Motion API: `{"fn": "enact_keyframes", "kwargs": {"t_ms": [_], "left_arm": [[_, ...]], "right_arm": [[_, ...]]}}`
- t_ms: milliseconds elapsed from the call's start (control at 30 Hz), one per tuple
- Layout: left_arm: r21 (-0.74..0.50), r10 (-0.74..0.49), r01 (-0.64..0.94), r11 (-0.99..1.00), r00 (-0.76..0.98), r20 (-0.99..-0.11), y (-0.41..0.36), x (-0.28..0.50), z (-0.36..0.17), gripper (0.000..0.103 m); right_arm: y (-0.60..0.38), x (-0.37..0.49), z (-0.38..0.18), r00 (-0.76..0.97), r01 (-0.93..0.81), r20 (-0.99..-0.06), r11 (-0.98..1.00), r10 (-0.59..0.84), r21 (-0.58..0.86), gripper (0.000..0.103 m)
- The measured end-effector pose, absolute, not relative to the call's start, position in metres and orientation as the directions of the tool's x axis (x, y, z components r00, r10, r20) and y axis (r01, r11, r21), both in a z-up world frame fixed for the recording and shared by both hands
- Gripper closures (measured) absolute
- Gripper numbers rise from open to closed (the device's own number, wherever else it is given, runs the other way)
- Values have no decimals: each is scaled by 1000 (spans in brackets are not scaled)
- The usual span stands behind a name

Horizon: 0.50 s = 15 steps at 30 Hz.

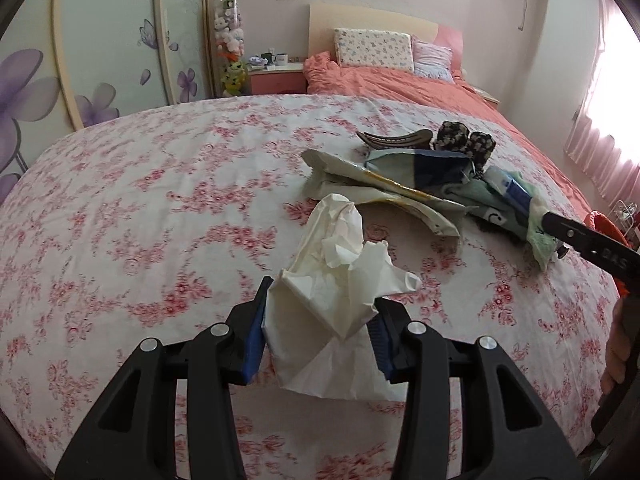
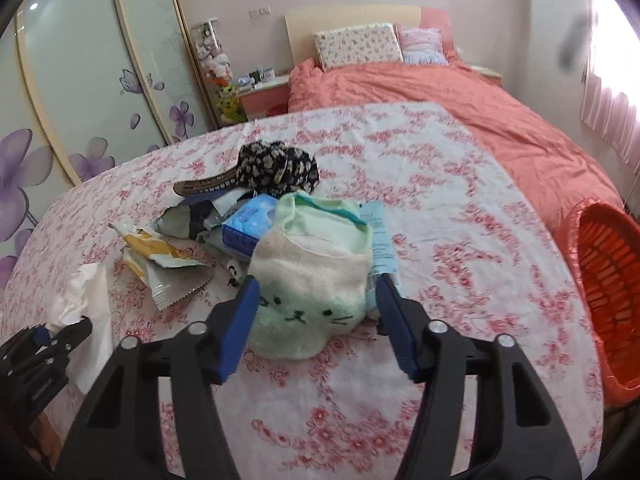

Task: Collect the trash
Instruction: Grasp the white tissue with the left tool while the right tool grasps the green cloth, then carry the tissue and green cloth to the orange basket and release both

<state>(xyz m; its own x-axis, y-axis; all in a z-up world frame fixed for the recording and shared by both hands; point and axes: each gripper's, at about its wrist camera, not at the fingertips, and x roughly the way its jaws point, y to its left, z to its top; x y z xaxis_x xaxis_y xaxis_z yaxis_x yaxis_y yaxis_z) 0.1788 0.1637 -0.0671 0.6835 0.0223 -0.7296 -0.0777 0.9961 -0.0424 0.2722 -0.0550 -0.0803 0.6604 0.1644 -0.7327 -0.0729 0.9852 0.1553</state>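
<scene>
The crumpled white tissue (image 1: 336, 280) sits pinched in the left gripper (image 1: 320, 340), its long axis running toward 12 o'clock. The right gripper (image 2: 316, 320) clasps a mint cat-face sock (image 2: 312, 276). The orange basket (image 2: 604, 280) lies at 3 o'clock of the right gripper, partly cut off; whether the tissue is lifted off the floral sheet (image 1: 140, 220) is unclear.

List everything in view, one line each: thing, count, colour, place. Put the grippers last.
crumpled tissue: one, white, between the left gripper's pads
cat-face sock: one, pale green and cream, between the right gripper's pads
snack wrapper: one, yellow and white, left of the sock
tissue packet: one, blue, in the pile
hair clip: one, brown, pile's far edge
scrunchie: one, black floral, beside the clip
basket: one, orange, right of the table
floral cloth: one, pink on white, covering the table
left gripper: black, blue pads, closed on the tissue
right gripper: black, blue pads, straddling the sock
</scene>
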Motion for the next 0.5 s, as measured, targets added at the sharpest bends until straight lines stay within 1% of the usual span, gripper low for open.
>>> {"fn": "enact_keyframes", "kwargs": {"t_ms": [33, 67, 100, 133, 167, 200, 233, 267, 500], "left_arm": [[-46, 20, -79, 996, 685, -728, 166, 179, -66, 58], [-49, 20, -80, 996, 686, -728, 167, 178, -66, 58], [-52, 20, -84, 995, 687, -727, 169, 178, -66, 58], [-54, 20, -87, 995, 687, -726, 170, 178, -65, 58], [-57, 19, -89, 994, 687, -726, 171, 179, -65, 58], [-60, 19, -90, 994, 687, -727, 171, 179, -65, 58], [-61, 18, -91, 994, 687, -726, 172, 179, -65, 58], [-61, 18, -91, 994, 687, -726, 171, 180, -65, 58], [-63, 11, -79, 995, 698, -716, 166, 179, -58, 58]], "right_arm": [[-55, 273, -82, 653, -73, -739, 985, 166, 157, 55], [-55, 274, -85, 643, -76, -746, 984, 170, 159, 64], [-54, 275, -88, 632, -80, -755, 984, 175, 161, 69], [-54, 275, -90, 625, -82, -760, 983, 177, 162, 78], [-54, 273, -91, 621, -84, -762, 982, 183, 167, 84], [-55, 271, -91, 620, -86, -761, 981, 188, 173, 86], [-55, 270, -90, 622, -87, -759, 981, 192, 176, 90], [-56, 267, -89, 625, -89, -756, 980, 194, 177, 94], [-71, 252, -63, 684, -96, -705, 981, 188, 168, 96]]}}
